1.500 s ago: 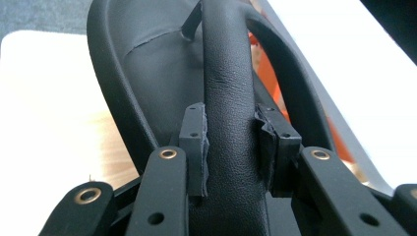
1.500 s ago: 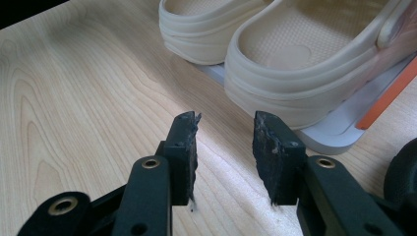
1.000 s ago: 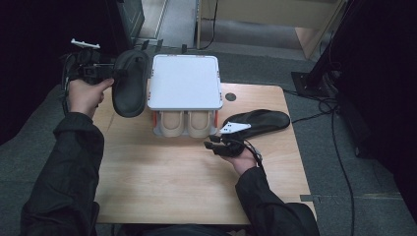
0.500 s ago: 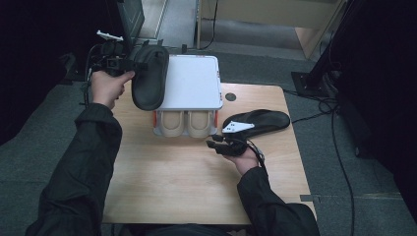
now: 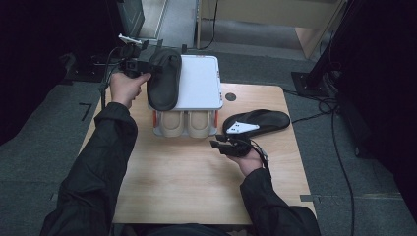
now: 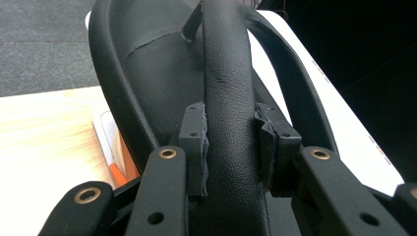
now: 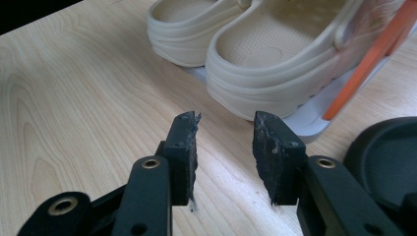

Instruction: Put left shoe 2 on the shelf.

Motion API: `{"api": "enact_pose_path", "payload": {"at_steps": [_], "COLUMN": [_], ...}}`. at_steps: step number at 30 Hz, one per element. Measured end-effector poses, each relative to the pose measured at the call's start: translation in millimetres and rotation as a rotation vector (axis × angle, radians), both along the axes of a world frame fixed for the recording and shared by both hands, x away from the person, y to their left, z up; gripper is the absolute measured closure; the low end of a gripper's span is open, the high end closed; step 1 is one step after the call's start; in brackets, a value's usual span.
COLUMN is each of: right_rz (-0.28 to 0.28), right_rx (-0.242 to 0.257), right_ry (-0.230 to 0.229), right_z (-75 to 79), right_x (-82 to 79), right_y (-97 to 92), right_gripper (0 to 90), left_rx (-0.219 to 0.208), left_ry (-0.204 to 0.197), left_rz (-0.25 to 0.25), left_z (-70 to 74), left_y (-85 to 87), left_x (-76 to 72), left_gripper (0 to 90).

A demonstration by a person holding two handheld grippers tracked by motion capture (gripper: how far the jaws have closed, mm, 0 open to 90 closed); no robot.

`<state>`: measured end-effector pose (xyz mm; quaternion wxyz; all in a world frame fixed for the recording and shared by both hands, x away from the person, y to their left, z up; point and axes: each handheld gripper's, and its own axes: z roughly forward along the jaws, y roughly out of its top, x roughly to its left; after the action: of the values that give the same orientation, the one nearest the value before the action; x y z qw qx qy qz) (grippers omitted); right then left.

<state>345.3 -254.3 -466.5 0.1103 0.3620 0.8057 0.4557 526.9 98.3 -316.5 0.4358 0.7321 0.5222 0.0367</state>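
Note:
My left gripper (image 5: 140, 66) is shut on the strap of a black sandal (image 5: 164, 78), holding it over the left part of the white top shelf (image 5: 199, 81) of a small shoe rack. In the left gripper view both pads clamp the black sandal's strap (image 6: 228, 98) above the white shelf (image 6: 344, 132). A second black sandal (image 5: 258, 122) lies on the wooden table to the right of the rack. My right gripper (image 5: 219, 142) rests low on the table beside it, open and empty; its own view shows the open right gripper (image 7: 223, 142) facing a pair of beige clogs (image 7: 275, 44).
The beige clogs (image 5: 189, 123) sit on the rack's lower shelf with orange side posts (image 7: 366, 69). A dark round hole (image 5: 230, 97) marks the wooden table (image 5: 187, 182) behind the rack. Cables (image 5: 329, 105) trail over the grey floor at right.
My left hand has carried the black sandal rightward, from left of the rack to over its white top. The right gripper has stayed where it was.

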Motion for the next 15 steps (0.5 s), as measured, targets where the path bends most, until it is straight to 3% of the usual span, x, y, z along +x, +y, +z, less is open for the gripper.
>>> {"api": "enact_pose_path", "payload": {"at_steps": [15], "right_rz": [-0.032], "right_rx": [0.002], "right_ry": [-0.001], "right_z": [0.2], "right_x": [-0.4], "right_y": [-8.6], "right_gripper": [61.1], "left_rx": [0.002], "left_ry": [0.000], "left_rz": [-0.011], "left_z": [-9.1], "left_y": [-5.5], "left_x": [5.1], "left_gripper": [67.7]}}
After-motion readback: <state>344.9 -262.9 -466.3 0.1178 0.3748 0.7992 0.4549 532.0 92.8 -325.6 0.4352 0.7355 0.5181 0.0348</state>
